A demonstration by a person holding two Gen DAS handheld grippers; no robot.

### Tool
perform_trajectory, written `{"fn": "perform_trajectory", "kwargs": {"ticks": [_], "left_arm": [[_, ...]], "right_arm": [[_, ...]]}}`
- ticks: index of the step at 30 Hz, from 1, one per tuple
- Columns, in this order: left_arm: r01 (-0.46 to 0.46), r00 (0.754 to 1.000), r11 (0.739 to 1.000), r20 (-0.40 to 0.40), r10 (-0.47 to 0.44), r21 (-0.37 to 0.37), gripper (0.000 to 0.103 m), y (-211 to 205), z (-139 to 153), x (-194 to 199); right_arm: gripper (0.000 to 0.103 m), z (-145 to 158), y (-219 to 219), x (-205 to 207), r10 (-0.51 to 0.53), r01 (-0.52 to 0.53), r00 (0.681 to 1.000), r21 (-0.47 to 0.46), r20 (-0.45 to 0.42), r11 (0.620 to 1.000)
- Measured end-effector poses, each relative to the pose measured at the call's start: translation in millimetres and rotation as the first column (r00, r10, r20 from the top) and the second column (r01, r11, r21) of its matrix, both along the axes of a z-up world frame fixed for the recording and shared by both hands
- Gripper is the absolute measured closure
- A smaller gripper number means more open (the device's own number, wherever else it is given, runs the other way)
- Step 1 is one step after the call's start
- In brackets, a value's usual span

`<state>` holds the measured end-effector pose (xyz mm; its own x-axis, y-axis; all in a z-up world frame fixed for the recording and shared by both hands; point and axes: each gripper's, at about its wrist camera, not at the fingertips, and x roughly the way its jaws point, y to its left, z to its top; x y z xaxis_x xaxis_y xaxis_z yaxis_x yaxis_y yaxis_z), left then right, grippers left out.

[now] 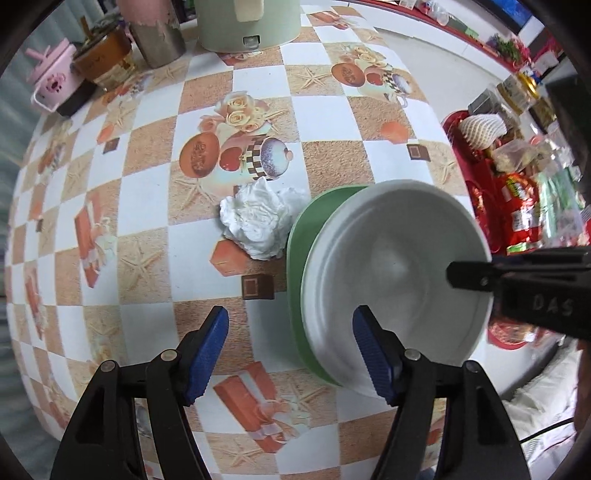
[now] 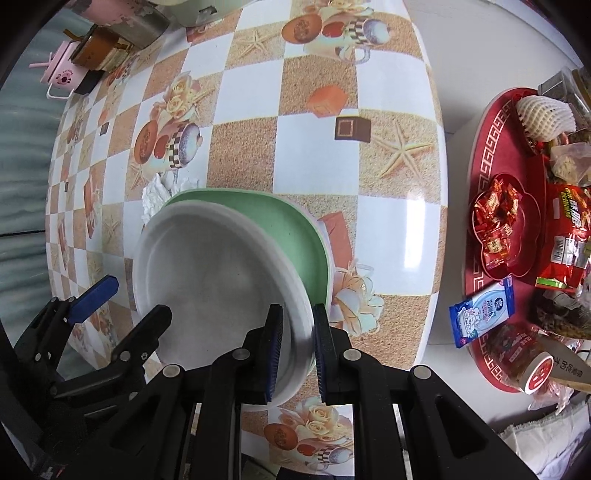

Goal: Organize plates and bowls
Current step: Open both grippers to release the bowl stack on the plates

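A white bowl lies over a green plate near the right edge of the checkered table. My left gripper points down and stands open; the bowl's near rim and the plate's edge lie between its blue pads, untouched. In the right wrist view, my right gripper is shut on the white bowl at its rim, one pad inside and one outside. The green plate shows beyond the bowl. The left gripper straddles the bowl's opposite rim.
A crumpled white tissue lies just left of the plate. A pale green appliance, a metal cup, a brown jar and a pink pot stand at the far edge. A red snack tray sits beyond the table's right edge.
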<state>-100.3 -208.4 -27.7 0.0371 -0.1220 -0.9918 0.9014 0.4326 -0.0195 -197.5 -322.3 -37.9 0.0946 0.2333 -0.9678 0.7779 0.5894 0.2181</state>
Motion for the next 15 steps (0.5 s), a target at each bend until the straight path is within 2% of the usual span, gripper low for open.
{"fn": "perform_trajectory", "kwargs": {"ticks": [3, 9, 10, 11, 12, 13, 15], "left_arm": [[0.000, 0.999, 1.000, 0.036, 0.000, 0.010, 0.025, 0.9, 0.8, -0.9], [-0.036, 0.998, 0.999, 0.051, 0.035, 0.015, 0.024, 5.6, 3.4, 5.1], [-0.035, 0.998, 0.999, 0.052, 0.034, 0.016, 0.024, 6.1, 4.1, 4.8], [-0.033, 0.998, 0.999, 0.053, 0.032, 0.017, 0.024, 6.7, 4.8, 4.4], [-0.030, 0.998, 0.999, 0.056, 0.029, 0.018, 0.024, 7.0, 5.6, 3.7], [-0.029, 0.998, 0.999, 0.060, 0.028, 0.017, 0.024, 7.7, 6.9, 3.3], [-0.029, 0.998, 0.999, 0.054, 0.029, 0.014, 0.024, 9.1, 8.7, 2.8]], "right_arm": [[0.086, 6.8, -0.6, -1.5, 0.001, -0.002, 1.000, -0.052, -0.015, 0.999], [0.085, 17.2, 2.0, -4.2, -0.006, 0.006, 1.000, -0.067, 0.001, 0.998], [0.078, 18.5, 2.8, -4.7, -0.007, 0.007, 1.000, -0.072, 0.001, 0.997], [0.047, 20.5, 3.3, -5.1, -0.011, 0.011, 1.000, -0.080, 0.003, 0.997], [0.029, 23.3, 3.8, -5.2, -0.016, 0.017, 1.000, -0.093, 0.013, 0.996], [0.016, 30.4, 5.1, -6.0, -0.019, 0.025, 0.999, -0.124, 0.049, 0.992], [0.016, 37.4, 7.9, -3.6, 0.001, 0.008, 0.998, -0.155, 0.058, 0.988]]}}
